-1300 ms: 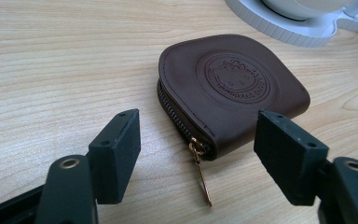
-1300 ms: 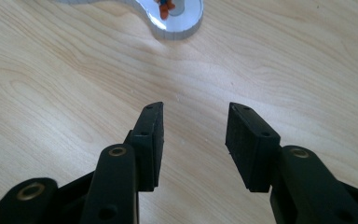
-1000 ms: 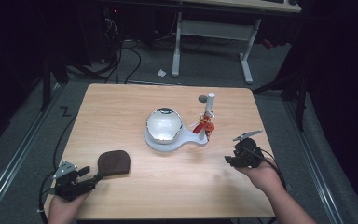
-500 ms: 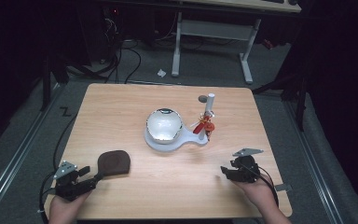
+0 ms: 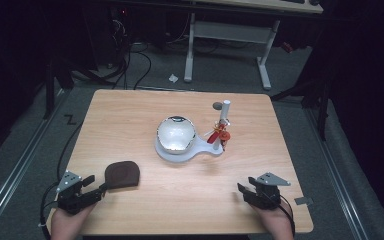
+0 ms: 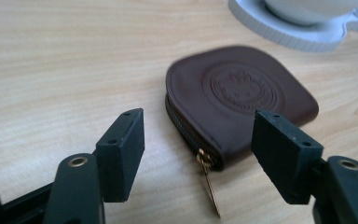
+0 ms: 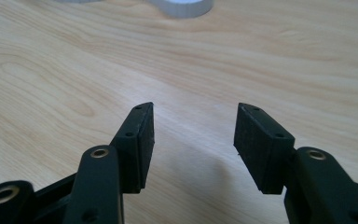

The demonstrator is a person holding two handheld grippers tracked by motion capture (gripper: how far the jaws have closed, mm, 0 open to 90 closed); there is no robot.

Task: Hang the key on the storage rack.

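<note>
A brown leather zip pouch (image 5: pixel 122 174) lies flat at the table's near left. My left gripper (image 5: pixel 96 184) stands open just short of it. In the left gripper view the pouch (image 6: pixel 242 93) and its brass zip pull lie ahead, between the open left gripper (image 6: pixel 198 135) pads, untouched. My right gripper (image 5: pixel 245 186) rests low at the near right; its jaws have just been opening and nothing is between them. In the right gripper view the right gripper (image 7: pixel 193 126) frames bare wood.
A white base (image 5: pixel 180 152) bearing a glossy dome (image 5: pixel 176 134) stands mid-table, with a white post (image 5: pixel 225 111) and a red piece (image 5: pixel 219 136) on its right. A small grey tag (image 5: pixel 303 201) lies near the right edge. Cables and desk legs lie beyond.
My right gripper has come down and back toward the near edge, away from the white base, with its jaws spread wider. The left gripper and the pouch have stayed put.
</note>
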